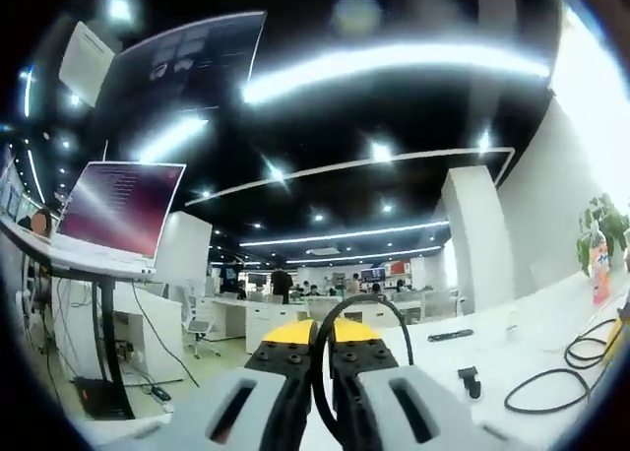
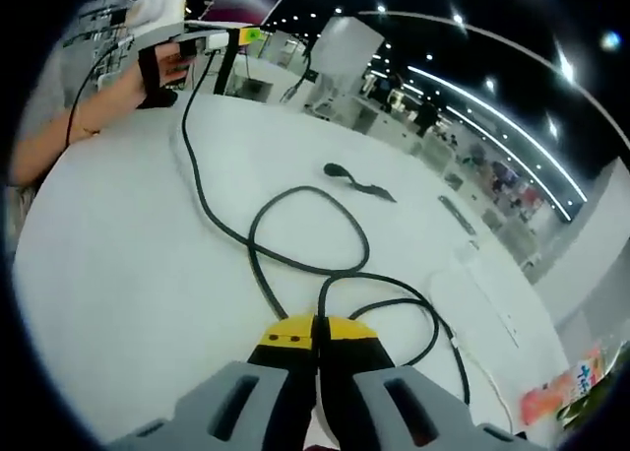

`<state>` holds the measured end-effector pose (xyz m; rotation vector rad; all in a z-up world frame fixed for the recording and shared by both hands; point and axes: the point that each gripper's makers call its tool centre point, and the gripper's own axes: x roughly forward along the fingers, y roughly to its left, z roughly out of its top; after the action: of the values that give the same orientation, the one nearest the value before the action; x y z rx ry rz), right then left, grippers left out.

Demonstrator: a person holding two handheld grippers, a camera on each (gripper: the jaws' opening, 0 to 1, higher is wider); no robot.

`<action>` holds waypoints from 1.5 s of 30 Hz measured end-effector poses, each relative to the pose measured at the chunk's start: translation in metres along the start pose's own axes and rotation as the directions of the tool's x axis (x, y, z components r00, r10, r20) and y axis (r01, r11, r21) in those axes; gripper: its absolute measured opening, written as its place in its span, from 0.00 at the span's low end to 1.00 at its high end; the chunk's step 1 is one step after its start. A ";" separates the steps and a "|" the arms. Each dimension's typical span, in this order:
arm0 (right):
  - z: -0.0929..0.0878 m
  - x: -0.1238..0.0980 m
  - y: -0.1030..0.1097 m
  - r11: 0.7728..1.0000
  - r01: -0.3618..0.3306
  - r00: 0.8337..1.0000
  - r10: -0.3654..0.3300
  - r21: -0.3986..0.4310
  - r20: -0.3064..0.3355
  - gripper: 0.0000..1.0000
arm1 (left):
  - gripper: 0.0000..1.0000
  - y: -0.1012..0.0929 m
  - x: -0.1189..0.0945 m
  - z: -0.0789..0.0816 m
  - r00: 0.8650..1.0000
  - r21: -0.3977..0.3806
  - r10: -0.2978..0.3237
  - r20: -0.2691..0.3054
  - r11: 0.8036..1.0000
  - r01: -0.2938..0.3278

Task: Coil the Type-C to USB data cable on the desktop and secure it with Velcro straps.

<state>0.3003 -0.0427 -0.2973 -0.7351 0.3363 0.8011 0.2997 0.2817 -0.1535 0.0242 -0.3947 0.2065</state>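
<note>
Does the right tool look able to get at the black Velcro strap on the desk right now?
Probably not yet: the right tool is shut on the cable. The Velcro strap lies unobstructed on the white desk beyond the loop.

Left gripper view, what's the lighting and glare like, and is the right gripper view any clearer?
Left gripper view: ceiling strip lights flare and smear, the right side is blown out white, and the fisheye bends the lines. Right gripper view: even light, and the black cable reads sharp on the white desktop.
</note>
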 end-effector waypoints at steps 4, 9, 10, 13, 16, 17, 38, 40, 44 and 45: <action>0.022 -0.011 -0.003 0.997 -0.024 0.993 0.014 0.079 0.117 0.05 | 0.05 -0.018 -0.002 0.008 0.997 0.003 -0.069 0.034 0.998 0.068; 0.046 -0.008 -0.023 0.963 -0.040 0.956 -0.041 0.267 0.291 0.09 | 0.05 -0.036 -0.005 0.019 0.987 0.004 -0.141 0.082 0.990 0.141; 0.046 0.000 -0.028 0.959 -0.030 0.953 -0.057 0.282 0.297 0.11 | 0.05 -0.040 -0.006 0.022 0.983 0.007 -0.157 0.091 0.988 0.157; 0.037 0.030 -0.041 0.973 0.031 0.973 -0.082 0.228 0.217 0.15 | 0.05 -0.052 -0.011 0.027 0.975 0.049 -0.191 0.116 0.981 0.186; 0.030 0.059 -0.056 0.983 0.091 0.981 -0.117 0.160 0.156 0.15 | 0.05 -0.059 -0.010 0.024 0.971 0.077 -0.213 0.106 0.976 0.206; 0.029 0.067 -0.059 0.982 0.093 0.982 -0.118 0.165 0.149 0.15 | 0.05 -0.061 -0.009 0.022 0.970 0.081 -0.220 0.102 0.974 0.212; 0.020 0.094 -0.052 0.940 -0.062 0.989 0.014 0.335 0.144 0.02 | 0.05 -0.099 -0.021 0.021 0.934 0.117 -0.343 0.096 0.936 0.332; 0.022 0.093 -0.051 0.957 -0.044 0.988 -0.001 0.286 0.155 0.01 | 0.05 -0.104 -0.024 0.024 0.928 0.148 -0.357 0.104 0.929 0.340; 0.023 0.091 -0.055 0.968 -0.009 0.991 -0.025 0.249 0.134 0.00 | 0.05 -0.114 -0.032 0.038 0.904 0.173 -0.395 0.165 0.914 0.368; 0.028 0.088 -0.055 0.967 -0.004 0.988 -0.036 0.256 0.151 0.00 | 0.05 -0.116 -0.034 0.040 0.899 0.177 -0.403 0.171 0.910 0.375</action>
<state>0.3999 -0.0020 -0.2990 -0.4302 0.2864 0.7767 0.2780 0.1593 -0.1280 0.2635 -0.5713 -0.1696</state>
